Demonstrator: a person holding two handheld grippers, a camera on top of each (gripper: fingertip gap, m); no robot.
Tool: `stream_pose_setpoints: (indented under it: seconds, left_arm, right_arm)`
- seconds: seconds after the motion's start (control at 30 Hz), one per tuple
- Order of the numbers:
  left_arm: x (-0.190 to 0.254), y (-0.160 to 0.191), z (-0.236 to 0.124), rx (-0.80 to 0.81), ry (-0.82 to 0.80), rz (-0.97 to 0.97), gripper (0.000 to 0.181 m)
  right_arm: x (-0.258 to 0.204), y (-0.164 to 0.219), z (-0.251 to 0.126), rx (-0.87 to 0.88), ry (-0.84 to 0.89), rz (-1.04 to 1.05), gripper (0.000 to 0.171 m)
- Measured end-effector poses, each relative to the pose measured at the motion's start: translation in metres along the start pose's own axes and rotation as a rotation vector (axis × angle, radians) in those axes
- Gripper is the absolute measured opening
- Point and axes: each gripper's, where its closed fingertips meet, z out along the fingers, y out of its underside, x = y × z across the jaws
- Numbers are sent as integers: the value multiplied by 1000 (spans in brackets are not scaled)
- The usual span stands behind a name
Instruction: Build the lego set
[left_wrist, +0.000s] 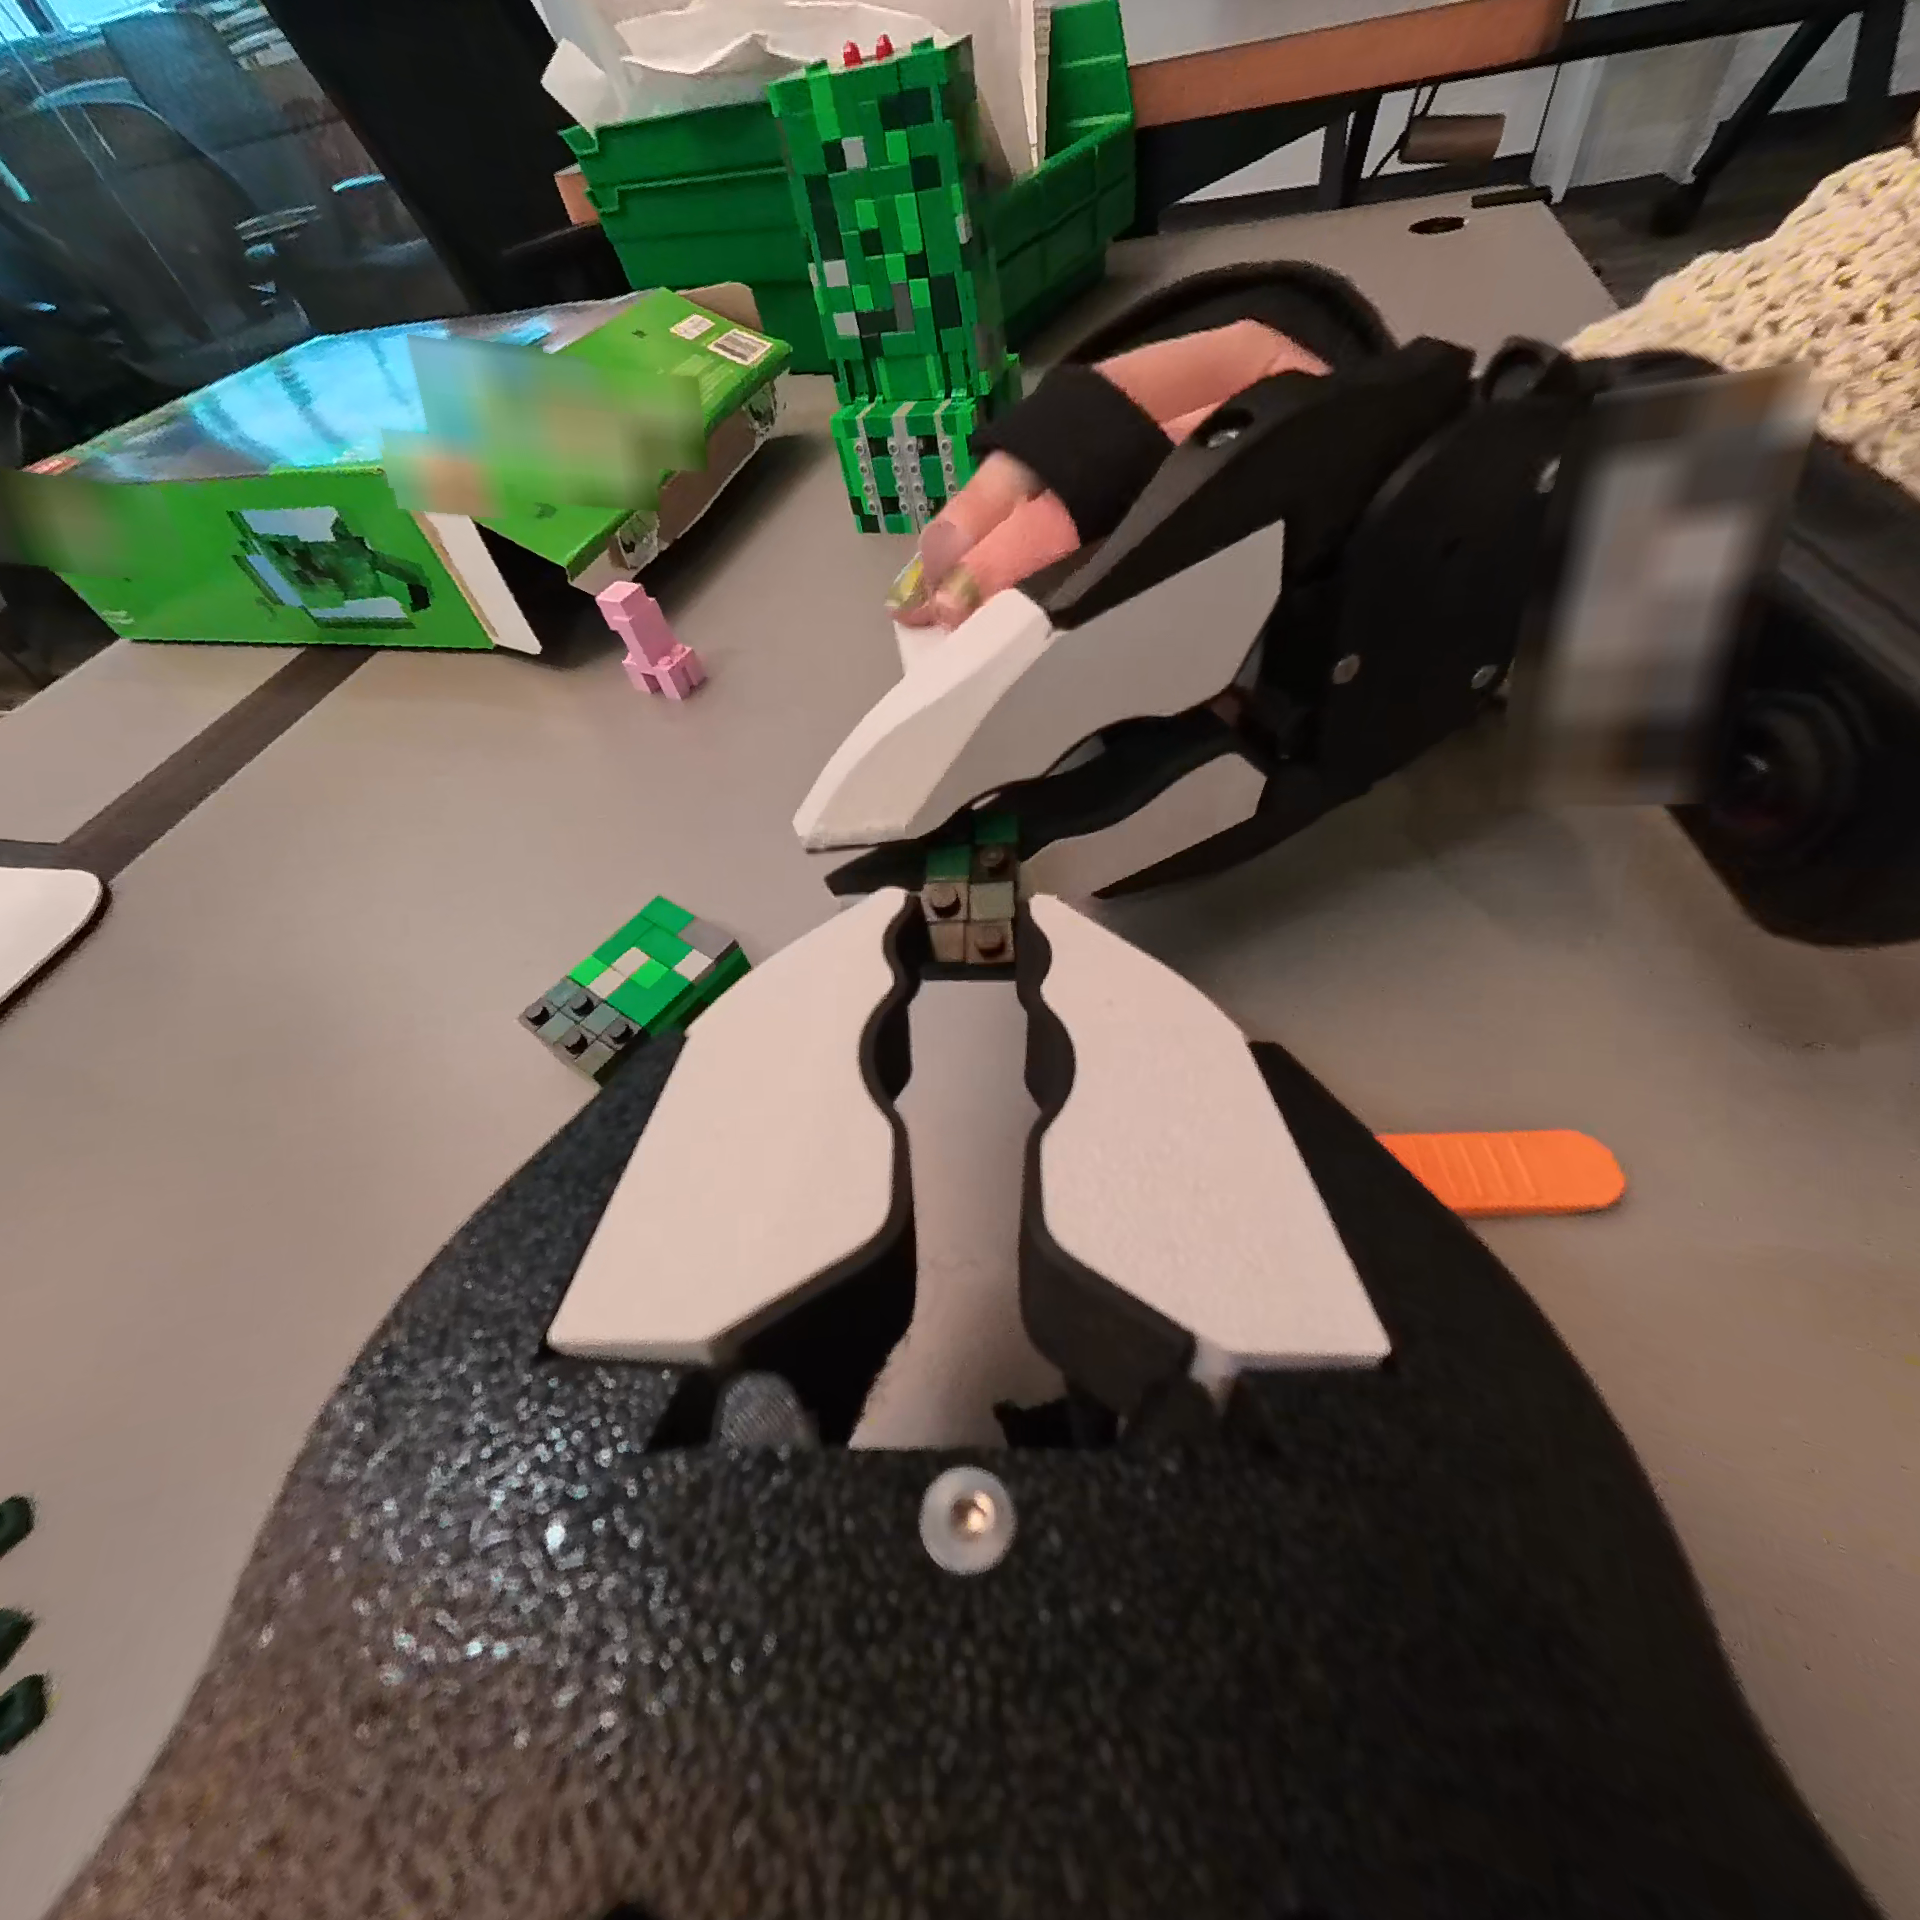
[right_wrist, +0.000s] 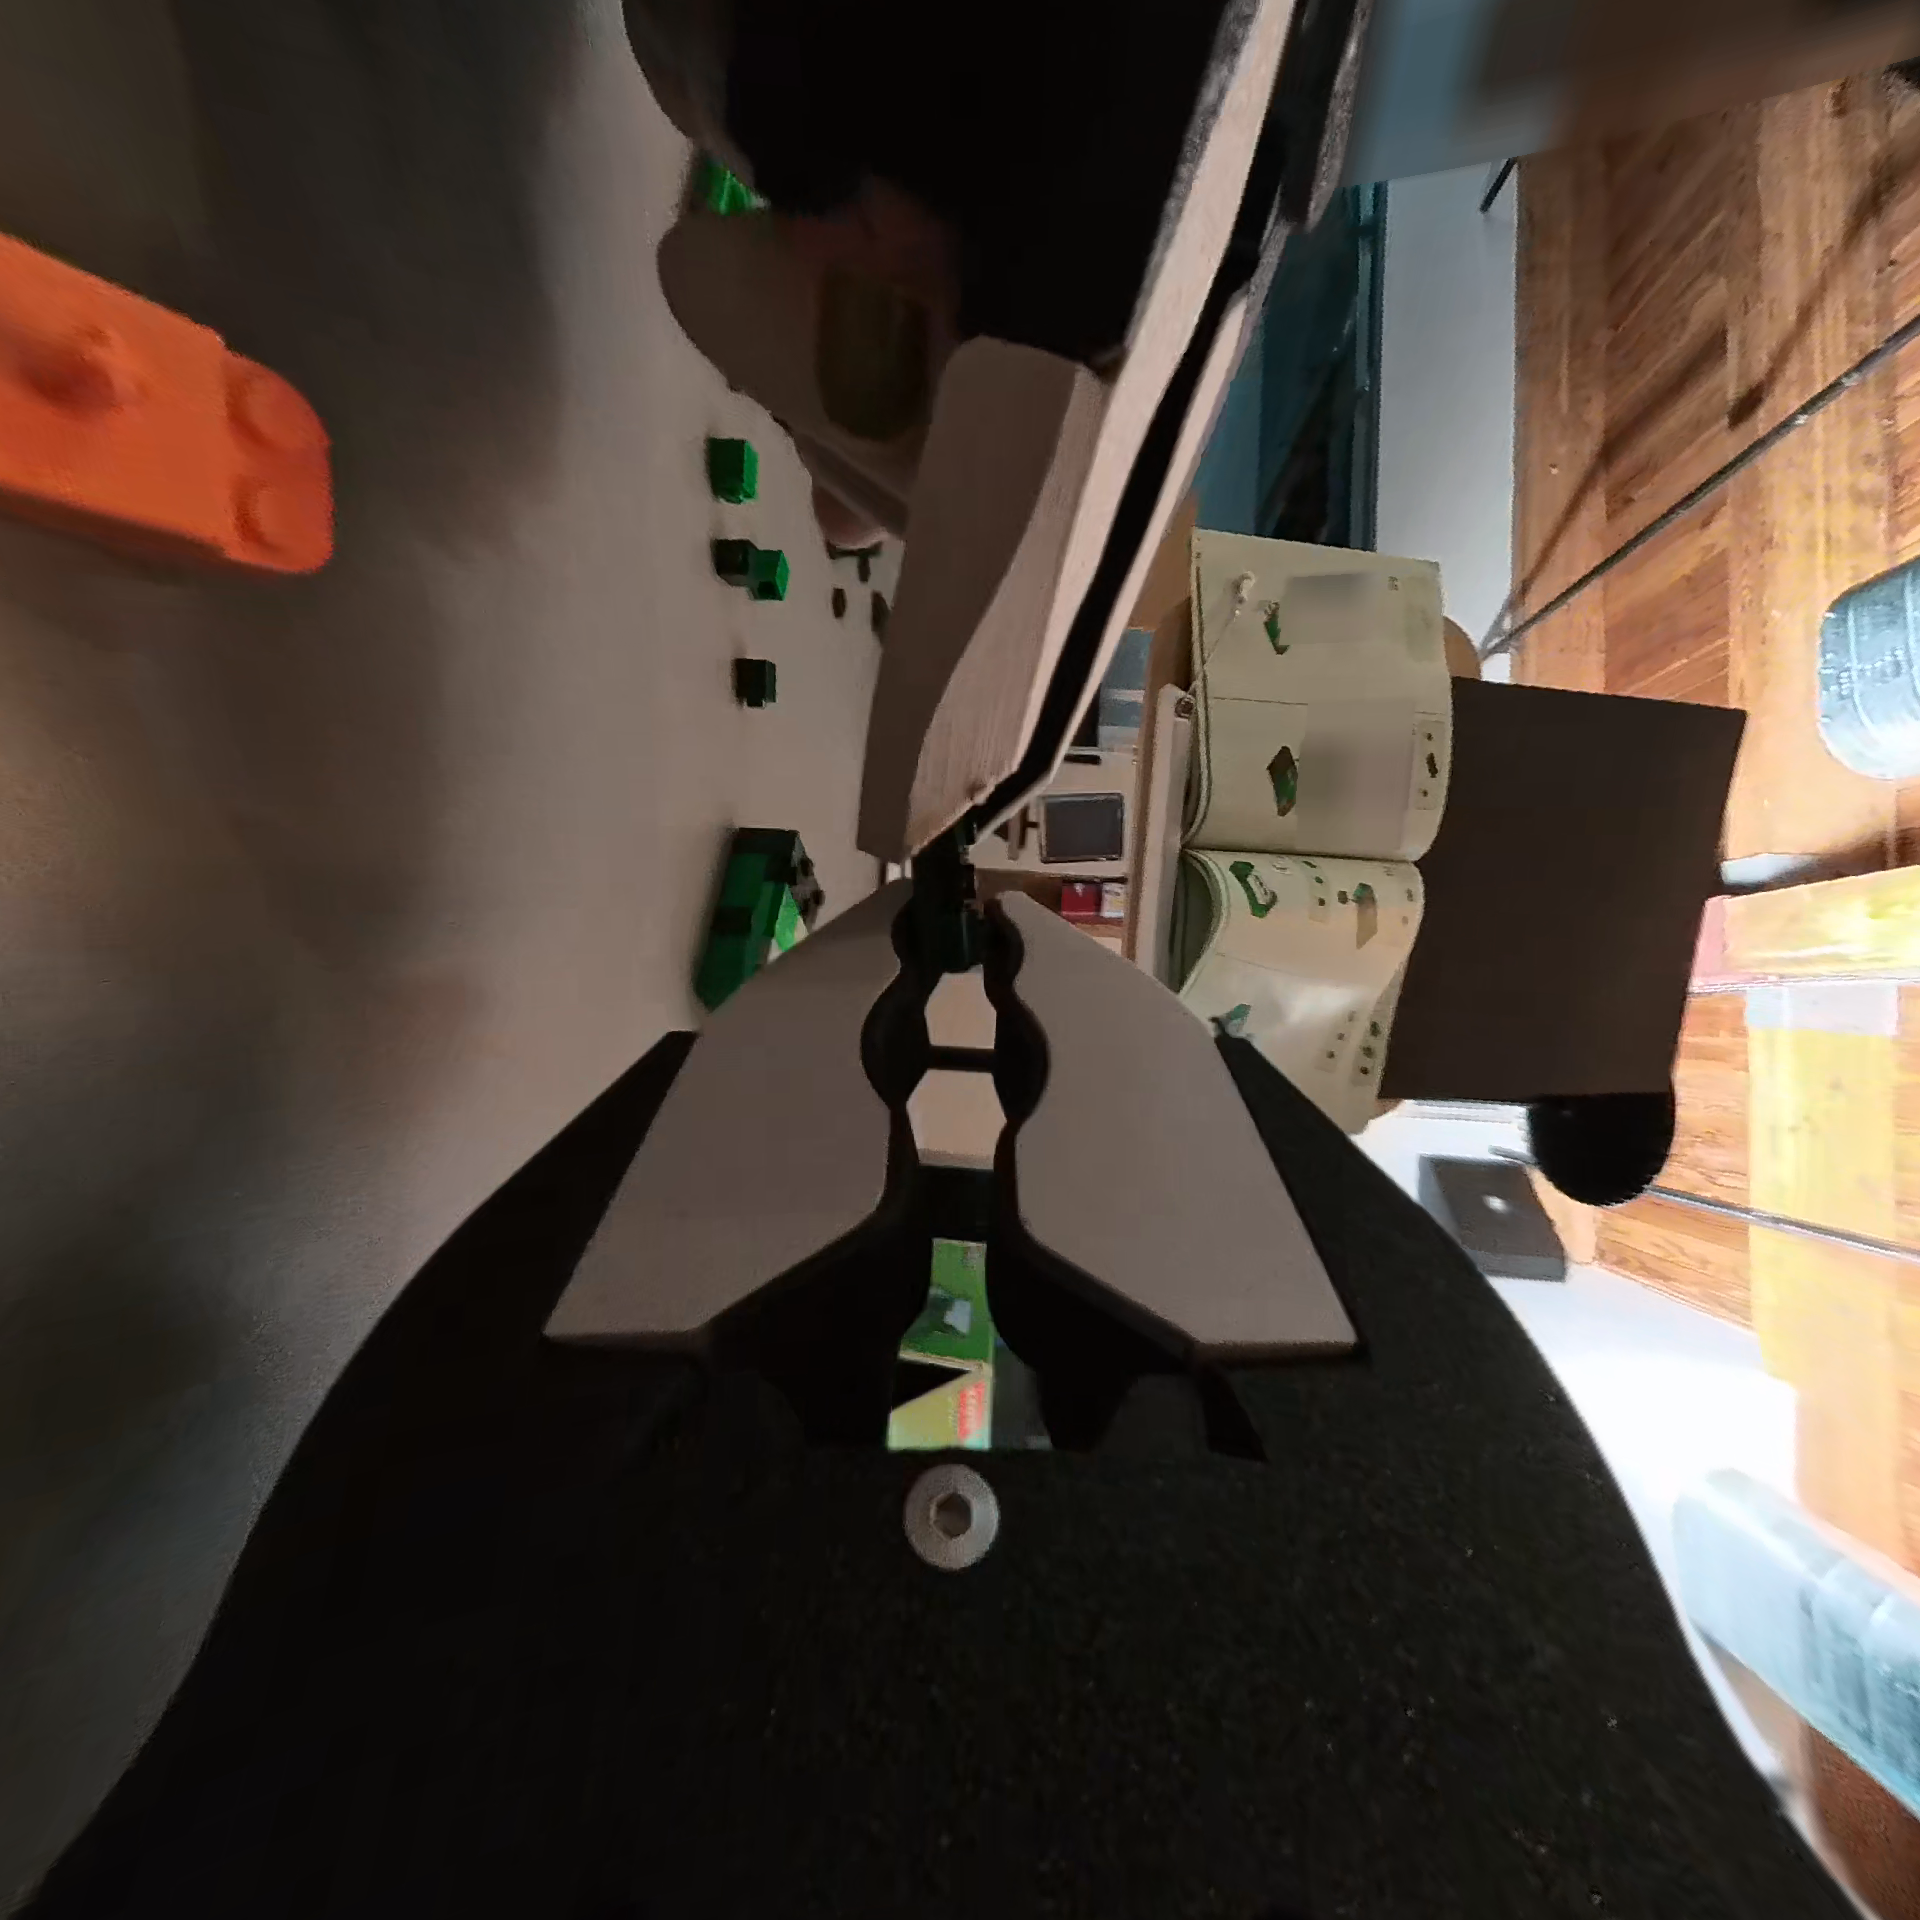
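Nearest the lens, the left gripper (left_wrist: 968, 914) has its jaws clamped on a small block of green and grey bricks (left_wrist: 971, 914), held clear of the grey tabletop (left_wrist: 312, 1143); the right gripper (left_wrist: 935, 842) meets it from above and to the right, jaws pinched on the same block's far end (its own view shows them shut on the dark green stack (right_wrist: 940, 914)). Such a block is light, rigid and slick-sided, so a squeeze on flat faces should hold, though studs may part under a twist. Close by lie a second brick chunk (left_wrist: 634, 987), an orange brick separator (left_wrist: 1507, 1171), a pink pig figure (left_wrist: 655, 644), the tall green figure (left_wrist: 894, 270), the set's box (left_wrist: 312, 520) and green bins (left_wrist: 707, 197), with office furniture dim behind
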Motion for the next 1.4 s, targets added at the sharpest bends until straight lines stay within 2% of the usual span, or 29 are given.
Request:
stream_pose_setpoints:
  seconds: [0.1, 0.4, 0.47, 0.6, 0.77, 0.83, 0.97, 1.1, 1.23, 1.4]
  left_arm:
    - [-1, 1, 0, -2, 2, -17, 17]
    - [-2, 2, 1, 0, -8, -13, 17]
    - [-4, 0, 0, 12, -42, 22, 29]
    - [-12, 1, -5, -32, -137, 242, 42]
    - [-6, 5, -9, -88, -198, 637, 25]
    - [-2, 10, -7, -135, -199, 718, 15]
    - [-1, 16, -2, -188, -232, 812, 12]
    - [-1, 16, -1, -205, -240, 797, 10]
    - [-2, 14, -3, -172, -185, 618, 10]
    - [-2, 15, -2, -172, -157, 522, 11]
  right_arm:
    - [2, 0, 1, -29, 29, -60, 7]
    - [-4, 3, 5, -18, -41, 59, 6]
    - [-5, 1, 5, -4, -66, 114, 7]
    - [-16, -1, 6, 11, -147, 194, 7]
    - [-25, 0, 5, 17, -228, 266, 7]
    - [-28, 1, 5, 13, -254, 278, 7]
    - [-33, -3, 5, 23, -305, 299, 7]
    - [-35, -2, 4, 23, -333, 326, 7]
    - [-32, -2, 5, 15, -309, 303, 7]
    - [-29, 1, 6, -37, -231, 119, 8]
